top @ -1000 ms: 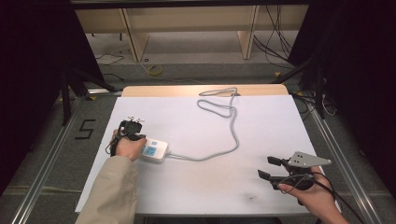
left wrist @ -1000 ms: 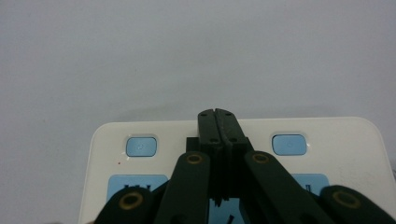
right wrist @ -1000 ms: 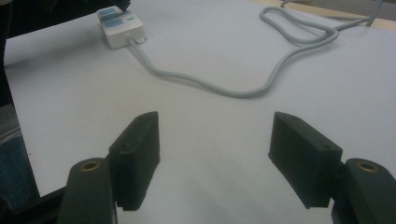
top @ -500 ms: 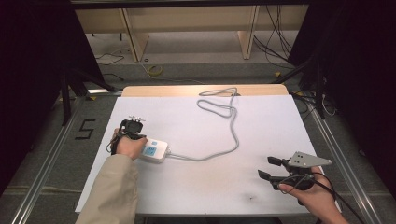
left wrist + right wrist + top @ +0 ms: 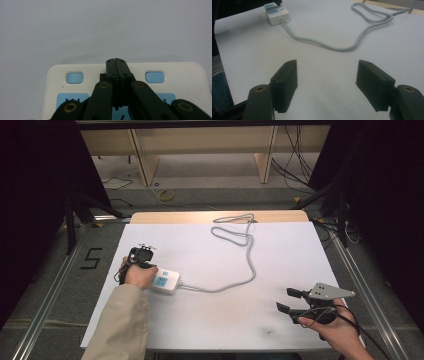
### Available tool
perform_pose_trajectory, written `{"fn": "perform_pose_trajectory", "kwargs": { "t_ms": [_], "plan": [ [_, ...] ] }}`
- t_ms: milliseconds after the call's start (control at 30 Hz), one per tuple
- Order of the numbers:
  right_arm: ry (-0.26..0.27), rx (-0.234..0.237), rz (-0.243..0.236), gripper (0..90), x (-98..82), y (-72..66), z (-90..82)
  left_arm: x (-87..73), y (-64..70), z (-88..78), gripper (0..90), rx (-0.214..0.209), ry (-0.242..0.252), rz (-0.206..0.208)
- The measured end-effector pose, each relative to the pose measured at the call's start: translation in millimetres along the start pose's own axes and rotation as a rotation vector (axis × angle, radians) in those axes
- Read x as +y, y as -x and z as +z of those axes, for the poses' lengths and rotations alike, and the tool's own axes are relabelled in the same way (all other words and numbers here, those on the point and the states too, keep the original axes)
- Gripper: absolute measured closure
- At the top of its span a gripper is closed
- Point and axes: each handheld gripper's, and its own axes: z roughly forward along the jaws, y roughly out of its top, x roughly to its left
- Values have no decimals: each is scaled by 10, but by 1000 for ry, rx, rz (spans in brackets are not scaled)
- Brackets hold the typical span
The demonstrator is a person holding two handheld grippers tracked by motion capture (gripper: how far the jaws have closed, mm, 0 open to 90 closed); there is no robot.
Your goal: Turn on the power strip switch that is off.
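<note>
A white power strip (image 5: 167, 282) with blue switches lies at the table's left, and its grey cable (image 5: 250, 265) snakes to a loop at the far edge. My left gripper (image 5: 151, 272) is in the person's left hand, right over the strip. In the left gripper view its jaws (image 5: 116, 62) stand shut, tips together above the strip (image 5: 175, 75) between two blue buttons, with nothing seen between them. My right gripper (image 5: 286, 300) rests near the front right, open and with nothing in it, pointing left. In the right gripper view (image 5: 327, 75) the strip (image 5: 275, 12) and the cable (image 5: 337, 47) lie far ahead.
A white sheet (image 5: 280, 250) covers the table, with a wooden edge (image 5: 190, 217) at the back. Wooden shelf legs and loose floor cables lie beyond. Metal rails run along both sides, and a "5" mark (image 5: 91, 258) is on the floor at left.
</note>
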Motion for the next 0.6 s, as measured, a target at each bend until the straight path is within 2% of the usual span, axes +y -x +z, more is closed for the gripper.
{"fn": "perform_pose_trajectory", "kwargs": {
  "t_ms": [167,333,600],
  "plan": [
    [-2,0,1,338,-1,-1,1,14,8,2,900,4,-11,-6],
    [-1,-1,1,338,-2,0,0,36,23,5,900,15,-29,10],
    [-3,-2,4,338,-7,4,-6,51,7,9,900,5,-39,0]
  ]
}}
